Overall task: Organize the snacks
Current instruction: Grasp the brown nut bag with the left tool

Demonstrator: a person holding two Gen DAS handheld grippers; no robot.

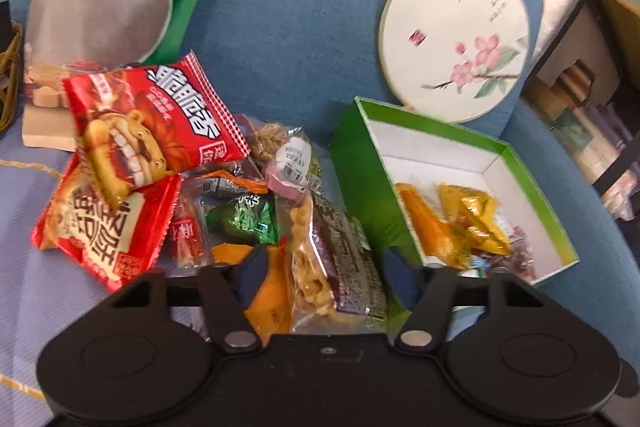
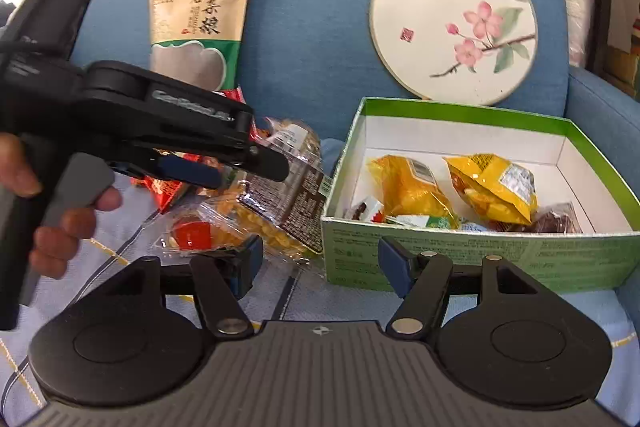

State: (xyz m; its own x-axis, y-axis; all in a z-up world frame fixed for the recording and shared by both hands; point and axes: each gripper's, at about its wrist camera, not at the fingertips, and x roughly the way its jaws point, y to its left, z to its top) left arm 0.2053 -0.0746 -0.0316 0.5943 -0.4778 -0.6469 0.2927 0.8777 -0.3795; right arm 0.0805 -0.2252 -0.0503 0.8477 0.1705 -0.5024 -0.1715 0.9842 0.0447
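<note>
A pile of loose snacks lies on the sofa seat: two red packets (image 1: 156, 119), a green candy (image 1: 244, 223), and a clear pack of yellow snack with a dark label (image 1: 332, 259) (image 2: 288, 211). A green box (image 1: 532, 203) (image 2: 472, 255) to the right holds yellow packets (image 2: 492, 187) and small sweets. My left gripper (image 1: 326, 271) is open, its jaws on either side of the clear pack, just above it; it also shows in the right wrist view (image 2: 240, 167). My right gripper (image 2: 320, 263) is open and empty, low in front of the box's near left corner.
A tall beige and green pouch (image 2: 200, 19) and a round floral fan (image 2: 452, 23) lean on the blue sofa back. A light checked cloth (image 2: 120, 255) covers the seat. Shelves stand at far right (image 1: 592, 107).
</note>
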